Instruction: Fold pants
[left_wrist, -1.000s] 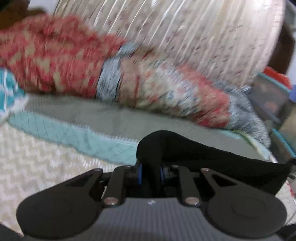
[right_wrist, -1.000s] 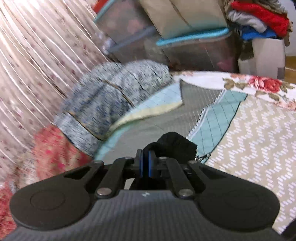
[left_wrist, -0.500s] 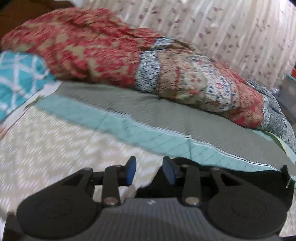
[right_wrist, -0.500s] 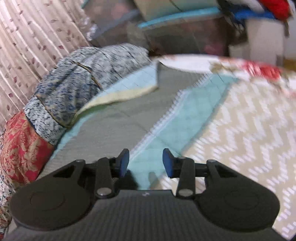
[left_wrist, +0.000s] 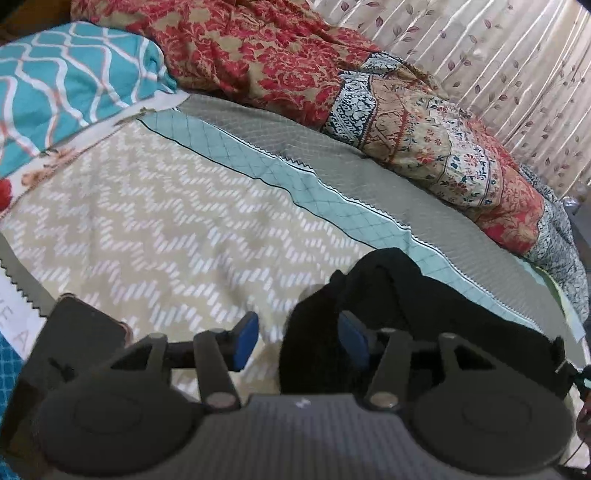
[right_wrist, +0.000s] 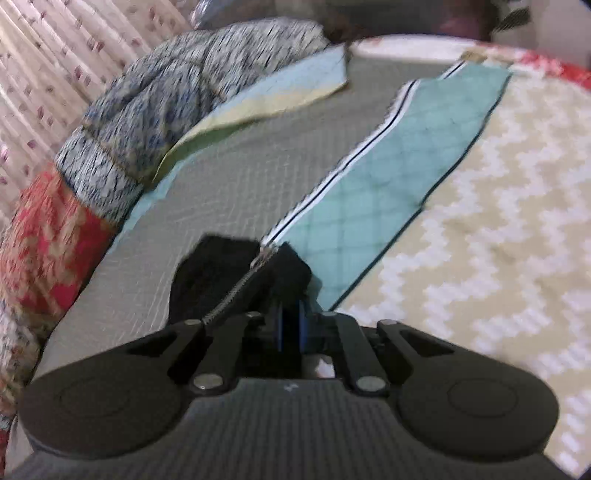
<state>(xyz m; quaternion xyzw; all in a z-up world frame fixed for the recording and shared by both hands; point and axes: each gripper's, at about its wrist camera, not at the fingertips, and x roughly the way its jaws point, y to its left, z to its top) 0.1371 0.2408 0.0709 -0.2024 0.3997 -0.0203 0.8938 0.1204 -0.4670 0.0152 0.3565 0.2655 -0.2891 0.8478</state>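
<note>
The black pants (left_wrist: 424, 306) lie on the patterned bedspread (left_wrist: 166, 229). In the left wrist view my left gripper (left_wrist: 299, 341) is open, and a black fold of the pants rises between its blue pads (left_wrist: 243, 338). In the right wrist view my right gripper (right_wrist: 290, 328) is shut on a bunched edge of the pants (right_wrist: 273, 280) beside a metal zipper (right_wrist: 236, 288). The part of the pants under both grippers is hidden.
A rolled red and blue floral quilt (left_wrist: 369, 96) lies along the far side of the bed by the curtain (left_wrist: 517, 66). A teal patterned pillow (left_wrist: 66, 81) sits at the left. The quilt's blue-grey end (right_wrist: 177, 99) shows in the right wrist view.
Both grippers let go of the pants and opened half a second ago. The right gripper has since shut on the zipper edge. The left gripper stays open with black cloth now between its pads.
</note>
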